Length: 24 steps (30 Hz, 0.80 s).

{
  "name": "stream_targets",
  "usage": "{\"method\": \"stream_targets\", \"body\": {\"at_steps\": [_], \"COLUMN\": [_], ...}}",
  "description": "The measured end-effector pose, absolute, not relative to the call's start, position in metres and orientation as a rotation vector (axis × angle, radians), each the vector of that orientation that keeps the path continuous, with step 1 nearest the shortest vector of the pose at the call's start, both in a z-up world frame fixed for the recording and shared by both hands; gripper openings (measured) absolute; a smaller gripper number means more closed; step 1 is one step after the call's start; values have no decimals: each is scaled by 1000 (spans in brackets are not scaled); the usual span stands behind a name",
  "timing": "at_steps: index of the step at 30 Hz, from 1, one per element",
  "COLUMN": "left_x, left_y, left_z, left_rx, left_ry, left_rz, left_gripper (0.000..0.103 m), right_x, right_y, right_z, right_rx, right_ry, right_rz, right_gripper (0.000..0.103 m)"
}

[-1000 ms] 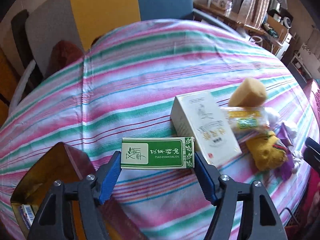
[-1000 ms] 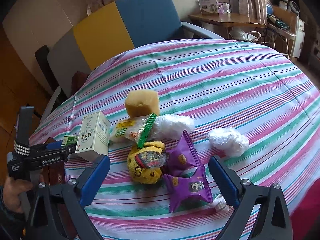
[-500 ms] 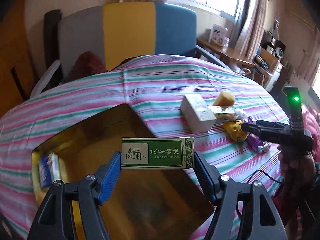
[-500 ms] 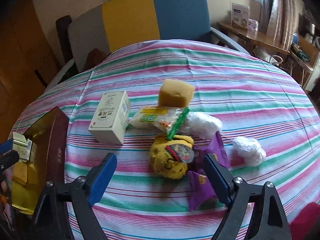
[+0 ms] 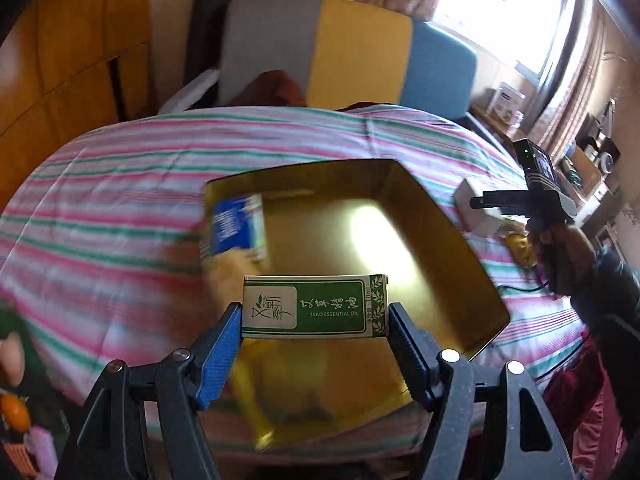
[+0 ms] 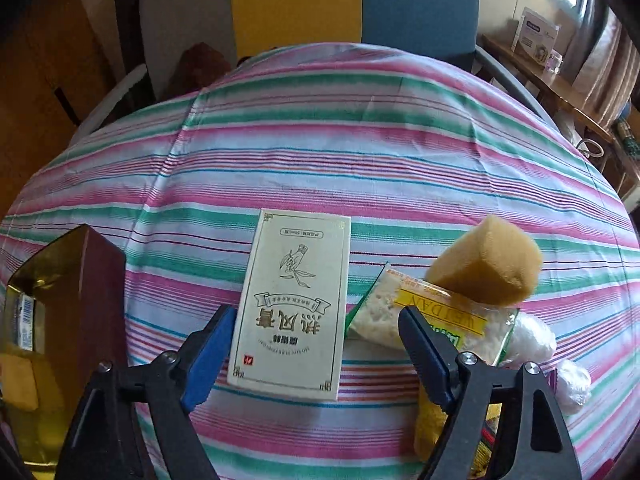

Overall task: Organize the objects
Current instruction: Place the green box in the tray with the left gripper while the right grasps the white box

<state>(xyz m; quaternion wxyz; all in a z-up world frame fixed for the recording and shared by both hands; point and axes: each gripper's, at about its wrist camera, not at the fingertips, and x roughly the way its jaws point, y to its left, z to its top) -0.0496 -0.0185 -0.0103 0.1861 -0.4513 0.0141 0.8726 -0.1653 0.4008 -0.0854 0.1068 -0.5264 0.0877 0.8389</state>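
Observation:
My left gripper [image 5: 315, 314] is shut on a green and white essential oil box [image 5: 315, 306] and holds it above the open gold-lined box [image 5: 420, 220]. A blue packet [image 5: 236, 226] lies inside that box at its left. My right gripper [image 6: 312, 330] is open, its jaws on either side of the near end of a cream carton [image 6: 294, 300] lying flat on the striped cloth. The gold box also shows at the left edge of the right wrist view [image 6: 60, 264]. The right gripper's handle shows in the left wrist view [image 5: 532, 196].
A yellow sponge [image 6: 486, 262], a clear noodle packet [image 6: 432, 316] and a white plastic wad [image 6: 536, 336] lie right of the cream carton. A yellow, grey and blue chair [image 6: 304, 4] stands behind the round table [image 6: 360, 140]. A side table [image 6: 560, 92] is at far right.
My left gripper has carried the green box from the cloth to over the gold box. My right gripper has moved left from the snack pile to the cream carton and now straddles it.

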Motion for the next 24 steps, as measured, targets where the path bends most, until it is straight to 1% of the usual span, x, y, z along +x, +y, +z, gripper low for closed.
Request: {"method": "stream_targets", "body": {"at_steps": [1,2,7,10,15,19,24], "left_x": [-47,-44,-39,-39,-42,-44,-46], "left_y": [-25,-32,-38,-31,-18,-16,-5], "left_z": [-12,-16,-34,-40,-50,-61,-71], "left_rx": [-1279,-1297,-1340,-1337,-1346,-1378,-1398], "left_ry": [41,35,71,73,141,146,204], "left_rz": [2465,2466,2442,2431,2403,2386,2377], "left_gripper": [72,72,72,72,73,73,74], "right_x": [-167,-167,-150,-135,-118,-108,-103], "right_y": [400,398,383,379,378,375,372], "right_z": [-90,-92,-88,-85,-80,-78,-83], "right_rx": [-1577,-1593,-1571,-1559,-1527,-1511,-1502], "right_ry": [262,256,121,81,96,98,97], "right_rz": [2468,2462,2488,2505,2530,2543,2546], "right_gripper": [63,52,52,52,52,52,52]}}
